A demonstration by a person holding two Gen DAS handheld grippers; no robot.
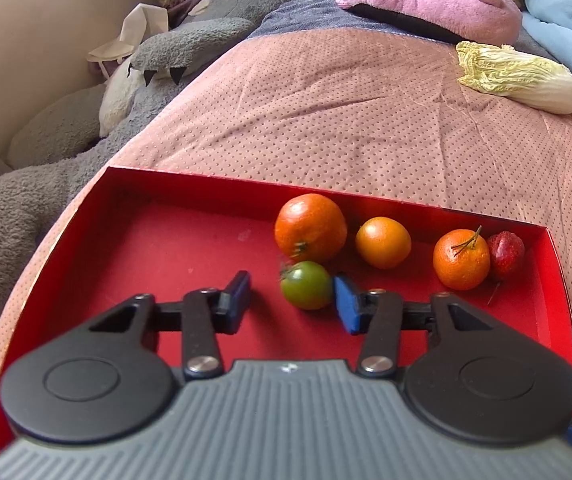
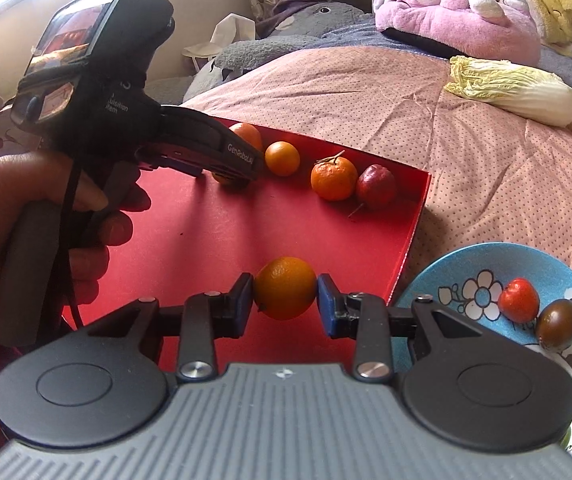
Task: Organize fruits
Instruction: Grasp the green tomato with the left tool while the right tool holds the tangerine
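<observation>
Left wrist view: my left hand-held gripper (image 1: pixel 292 300) points down into the red tray (image 1: pixel 190 188), which lies on the bed (image 1: pixel 326 112). Its jaws stand part open around a green tomato (image 1: pixel 306 285). The right pad (image 1: pixel 345 307) touches the tomato; the left pad (image 1: pixel 238 295) stands clear, so nothing is gripped. The tomato is blurred at its stem and rests on the tray floor against a large orange (image 1: pixel 310 227). Along the far wall lie a small orange (image 1: pixel 383 242), a stemmed mandarin (image 1: pixel 461 259) and a red fruit (image 1: pixel 506 255), the last two touching. I judge the row is kept at the wall to leave floor free for further fruit. A cabbage (image 1: pixel 522 76) lies well apart on the bed.

Right wrist view: my right hand-held gripper (image 2: pixel 285 300) is clamped on an orange (image 2: pixel 285 288), both pads pressing its sides, above the near part of the tray (image 2: pixel 414 216). A blue plate (image 2: pixel 438 280) beside the tray holds a red tomato (image 2: pixel 518 298) and a dark tomato (image 2: pixel 559 324), so sorting appears unfinished. A hand (image 2: pixel 26 220) holds the left unit over the far row.
</observation>
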